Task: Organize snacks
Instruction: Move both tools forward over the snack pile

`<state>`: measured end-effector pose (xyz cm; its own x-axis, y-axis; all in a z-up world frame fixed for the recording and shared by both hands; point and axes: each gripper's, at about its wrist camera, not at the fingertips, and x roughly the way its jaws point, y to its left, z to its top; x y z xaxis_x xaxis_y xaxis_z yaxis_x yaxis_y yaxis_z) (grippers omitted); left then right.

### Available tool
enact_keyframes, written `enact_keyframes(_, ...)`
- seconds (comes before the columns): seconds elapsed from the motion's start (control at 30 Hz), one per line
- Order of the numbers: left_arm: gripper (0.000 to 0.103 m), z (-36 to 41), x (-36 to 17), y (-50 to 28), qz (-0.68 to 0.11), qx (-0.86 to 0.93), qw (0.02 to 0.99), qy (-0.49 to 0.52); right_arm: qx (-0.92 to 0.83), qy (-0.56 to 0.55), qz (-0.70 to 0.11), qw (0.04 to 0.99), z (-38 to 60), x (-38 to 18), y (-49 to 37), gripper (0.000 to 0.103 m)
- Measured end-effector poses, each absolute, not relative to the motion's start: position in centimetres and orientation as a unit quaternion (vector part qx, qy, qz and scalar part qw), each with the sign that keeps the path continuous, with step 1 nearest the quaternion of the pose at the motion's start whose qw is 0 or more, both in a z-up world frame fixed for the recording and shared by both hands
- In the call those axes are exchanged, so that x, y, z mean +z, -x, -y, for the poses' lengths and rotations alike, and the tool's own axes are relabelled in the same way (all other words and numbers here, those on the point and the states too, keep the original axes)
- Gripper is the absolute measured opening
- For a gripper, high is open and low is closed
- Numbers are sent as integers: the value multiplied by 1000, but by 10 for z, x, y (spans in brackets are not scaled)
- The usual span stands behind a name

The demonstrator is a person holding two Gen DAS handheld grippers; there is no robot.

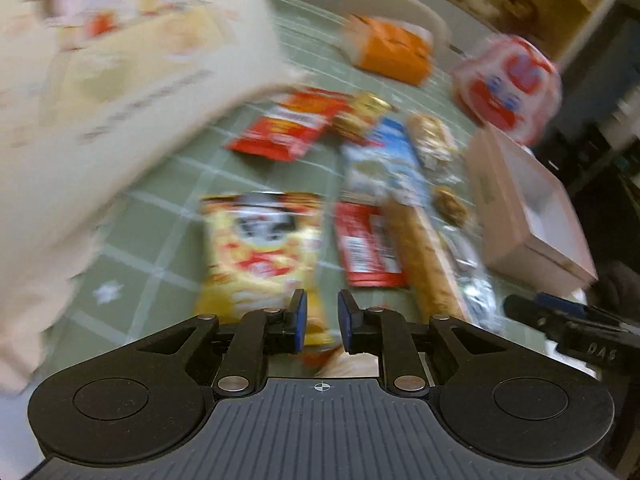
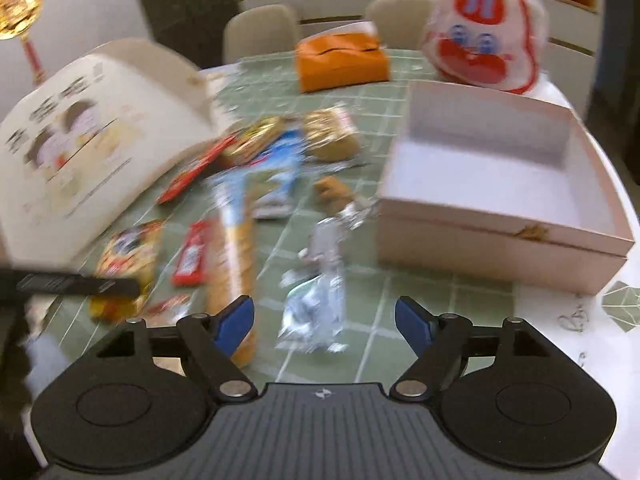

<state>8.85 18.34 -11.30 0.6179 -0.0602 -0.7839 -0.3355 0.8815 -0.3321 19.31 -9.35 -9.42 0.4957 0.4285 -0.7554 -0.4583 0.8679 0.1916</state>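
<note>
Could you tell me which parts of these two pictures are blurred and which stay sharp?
Left wrist view: the left gripper is crisp, while the cream box and yellow snack bag smear heavily. Right wrist view: the right gripper is sharp; the long biscuit pack and silver wrapper streak, and the pink box is softer but readable. Both show fisheye bending at the edges.
</note>
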Motion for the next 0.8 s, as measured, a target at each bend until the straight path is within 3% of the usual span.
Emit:
enact_keyframes(0.4, 20, -175, -134, -40, -494, 58, 812, 306, 338, 55, -405, 848, 9, -114, -200, 81)
enact_keyframes(0.43, 20, -174, -135, -40, -492, 56, 812, 307, 338, 52, -410, 846, 3, -119, -205, 79)
enact_keyframes(0.5, 20, -173, -135, -41, -491, 54, 813, 308, 337, 52, -432, 835, -2, -127, -206, 54)
enact_keyframes(0.57, 19, -173, -134, -45, -485, 59, 816, 310, 329, 58, -434, 836, 5, -128, -197, 47)
enact_keyframes(0.8, 18, -156, -128, -77, -472, 25, 835, 283, 324, 57, -454, 828, 69, -125, -141, 42)
